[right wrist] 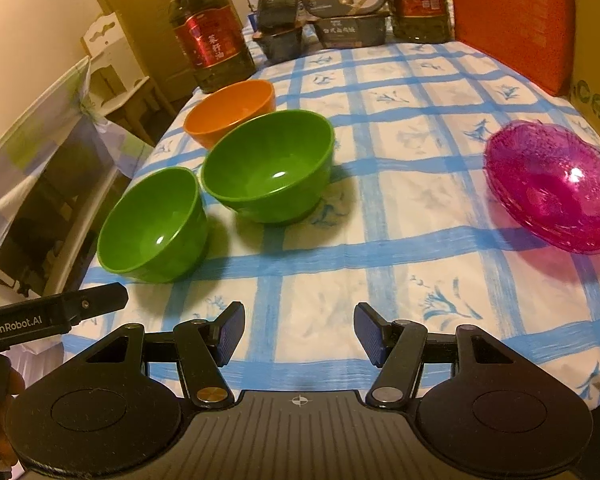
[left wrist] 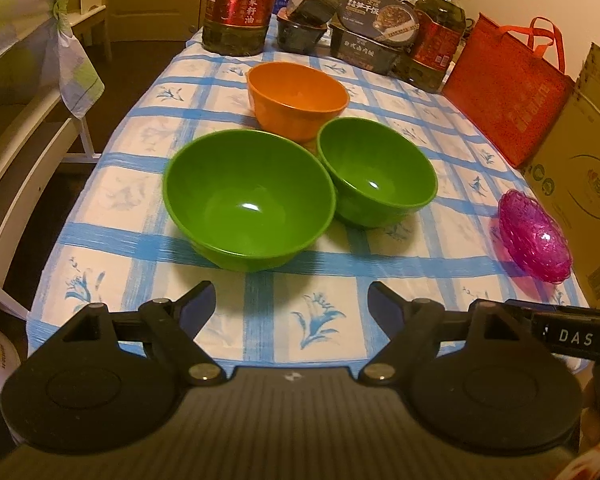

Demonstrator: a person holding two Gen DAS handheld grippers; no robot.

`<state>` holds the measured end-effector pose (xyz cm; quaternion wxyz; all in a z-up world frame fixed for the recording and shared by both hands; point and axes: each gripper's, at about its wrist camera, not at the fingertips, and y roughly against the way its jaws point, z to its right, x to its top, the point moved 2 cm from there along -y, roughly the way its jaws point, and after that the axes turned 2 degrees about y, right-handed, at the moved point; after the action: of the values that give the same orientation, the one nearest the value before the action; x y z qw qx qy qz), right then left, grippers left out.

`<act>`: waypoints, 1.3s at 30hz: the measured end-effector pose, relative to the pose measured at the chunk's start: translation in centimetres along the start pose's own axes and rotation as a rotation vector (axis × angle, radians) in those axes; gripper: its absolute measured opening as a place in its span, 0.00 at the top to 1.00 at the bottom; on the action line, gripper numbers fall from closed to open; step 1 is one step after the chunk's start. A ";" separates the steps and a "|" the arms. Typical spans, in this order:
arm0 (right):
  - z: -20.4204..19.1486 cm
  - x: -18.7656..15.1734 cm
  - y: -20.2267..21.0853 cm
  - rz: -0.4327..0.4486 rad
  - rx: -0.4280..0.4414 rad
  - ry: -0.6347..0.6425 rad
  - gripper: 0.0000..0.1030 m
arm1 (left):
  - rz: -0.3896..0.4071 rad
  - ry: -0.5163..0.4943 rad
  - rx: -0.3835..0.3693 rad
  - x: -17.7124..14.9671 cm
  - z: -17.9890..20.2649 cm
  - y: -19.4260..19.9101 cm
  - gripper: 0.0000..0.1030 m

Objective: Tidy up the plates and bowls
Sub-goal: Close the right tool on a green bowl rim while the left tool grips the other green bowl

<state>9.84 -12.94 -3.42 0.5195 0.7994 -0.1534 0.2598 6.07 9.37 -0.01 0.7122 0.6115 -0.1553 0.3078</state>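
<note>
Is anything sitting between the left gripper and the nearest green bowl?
Nothing visible. Only bare checked tablecloth lies between the open, empty left gripper and the near green bowl. The other green bowl sits beside it, off that line.

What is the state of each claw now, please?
Left claw: open, holding nothing.
Right claw: open, holding nothing.

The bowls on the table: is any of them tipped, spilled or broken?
Nothing stands out. The orange bowl, large green bowl and small green bowl all stand upright and empty on the checked cloth. The pink glass dishes sit apart, stacked, with no visible damage.
</note>
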 end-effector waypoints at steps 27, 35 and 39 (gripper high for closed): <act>-7.4 4.9 -7.8 -0.044 0.064 0.031 0.41 | 0.018 0.012 0.076 6.3 -7.9 -2.6 0.22; -7.9 5.8 -10.4 -0.062 0.090 -0.002 0.42 | 0.011 -0.003 0.085 7.6 -8.7 -4.7 0.29; -7.9 6.2 -11.3 -0.063 0.094 -0.008 0.42 | 0.008 -0.005 0.082 7.9 -8.9 -5.6 0.31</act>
<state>18.74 -0.90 -5.77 0.4889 0.8284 -0.1179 0.2467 14.25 19.62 -1.47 0.6849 0.6401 -0.1469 0.3155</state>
